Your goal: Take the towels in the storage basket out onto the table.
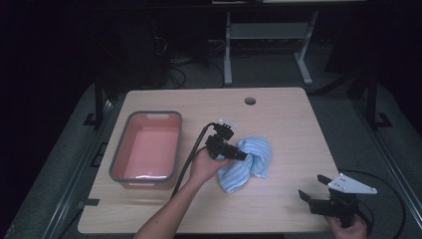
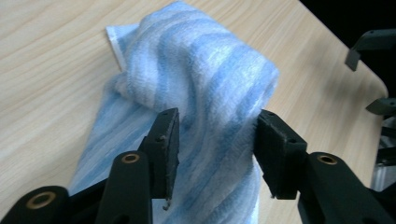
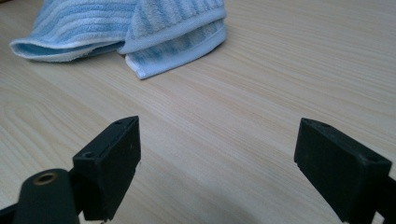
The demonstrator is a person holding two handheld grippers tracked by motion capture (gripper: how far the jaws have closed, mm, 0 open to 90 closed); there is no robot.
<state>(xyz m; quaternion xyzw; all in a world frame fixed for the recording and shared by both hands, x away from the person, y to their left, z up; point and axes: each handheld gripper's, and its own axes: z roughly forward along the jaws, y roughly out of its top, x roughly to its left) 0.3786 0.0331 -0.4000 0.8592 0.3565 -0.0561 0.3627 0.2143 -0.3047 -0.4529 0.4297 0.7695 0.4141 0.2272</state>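
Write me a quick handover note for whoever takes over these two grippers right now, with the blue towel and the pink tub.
Left gripper: jaws astride a raised fold of the blue striped towel; a small gap on each side, so not clamped yet.
Right gripper: wide open, holding nothing, near the table's front right corner.
Towel: bunched mid-table, right of the pink tub, apart from it.
Done: left gripper is lined up on the fold.
Left: probably close on the fold and lift; the tub looks like the likely destination.
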